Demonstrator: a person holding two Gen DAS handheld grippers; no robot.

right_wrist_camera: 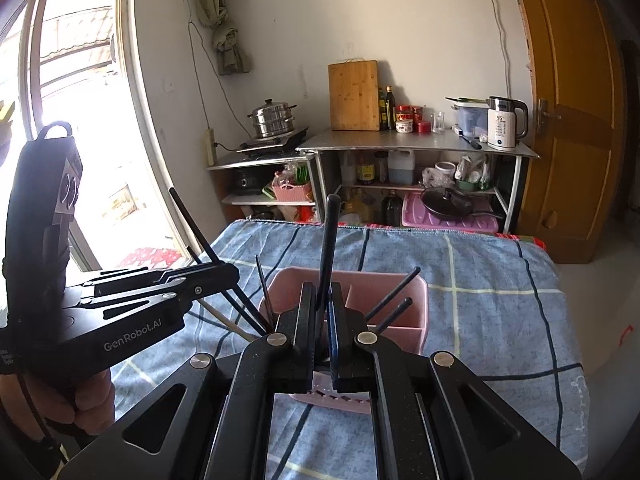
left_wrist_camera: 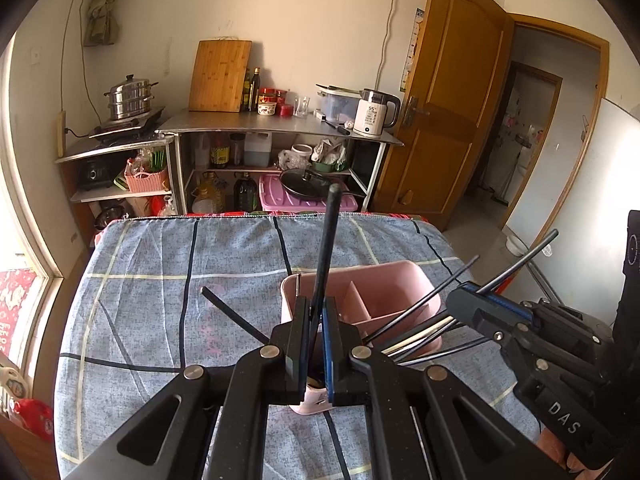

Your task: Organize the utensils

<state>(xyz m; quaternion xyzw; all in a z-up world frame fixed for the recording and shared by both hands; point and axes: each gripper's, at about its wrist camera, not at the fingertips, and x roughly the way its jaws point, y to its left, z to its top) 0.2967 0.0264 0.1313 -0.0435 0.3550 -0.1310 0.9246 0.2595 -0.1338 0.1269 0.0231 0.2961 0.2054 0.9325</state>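
Observation:
A pink divided utensil holder (left_wrist_camera: pixel 384 288) (right_wrist_camera: pixel 404 300) stands on the blue checked tablecloth. My left gripper (left_wrist_camera: pixel 318 320) is shut on a black utensil handle (left_wrist_camera: pixel 326 248) that stands upright over the holder's near compartment. My right gripper (right_wrist_camera: pixel 320 312) is shut on another black handle (right_wrist_camera: pixel 329 248), also upright over the holder. Black chopsticks (left_wrist_camera: pixel 424 300) (right_wrist_camera: pixel 392 296) and a pale one (left_wrist_camera: pixel 420 334) lean out of the holder. Each gripper shows in the other's view: the right one (left_wrist_camera: pixel 480 300), the left one (right_wrist_camera: pixel 208 276), both holding thin black sticks.
The table (left_wrist_camera: pixel 160 280) is covered with the blue cloth. Behind it stand metal shelves (left_wrist_camera: pixel 280 124) with a kettle (left_wrist_camera: pixel 376 114), cutting board (left_wrist_camera: pixel 220 76), steamer pot (left_wrist_camera: pixel 130 98) and bottles. A wooden door (left_wrist_camera: pixel 448 100) stands open at the right, a window (right_wrist_camera: pixel 80 100) at the left.

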